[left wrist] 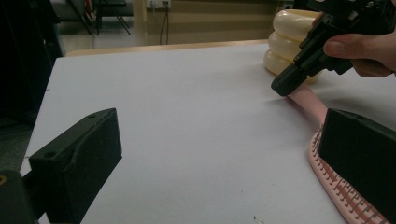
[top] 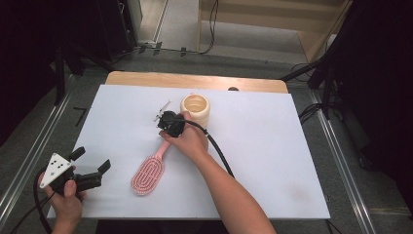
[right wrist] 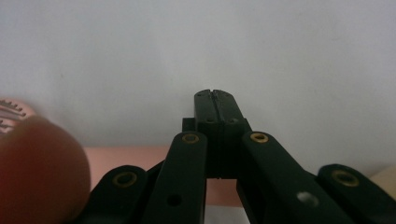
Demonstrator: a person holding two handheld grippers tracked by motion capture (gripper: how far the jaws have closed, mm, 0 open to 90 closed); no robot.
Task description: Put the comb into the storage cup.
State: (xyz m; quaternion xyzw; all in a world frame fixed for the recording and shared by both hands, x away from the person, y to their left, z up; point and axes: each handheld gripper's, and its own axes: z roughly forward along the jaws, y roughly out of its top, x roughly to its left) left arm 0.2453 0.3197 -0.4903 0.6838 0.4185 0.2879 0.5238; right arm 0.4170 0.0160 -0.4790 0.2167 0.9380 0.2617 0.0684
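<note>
High view: right claw (top: 170, 127), pressed together, rests on pink hairbrush (top: 147, 174) handle.

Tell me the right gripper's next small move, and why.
Probably open it and lower it around the brush handle. The right gripper is shut with nothing between its jaws, poised over the pink handle beside the cup, so it cannot grasp yet.

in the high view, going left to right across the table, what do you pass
left tool in the person's left hand → pink hairbrush → right tool, shut over the brush's handle → cream ribbed cup
</note>
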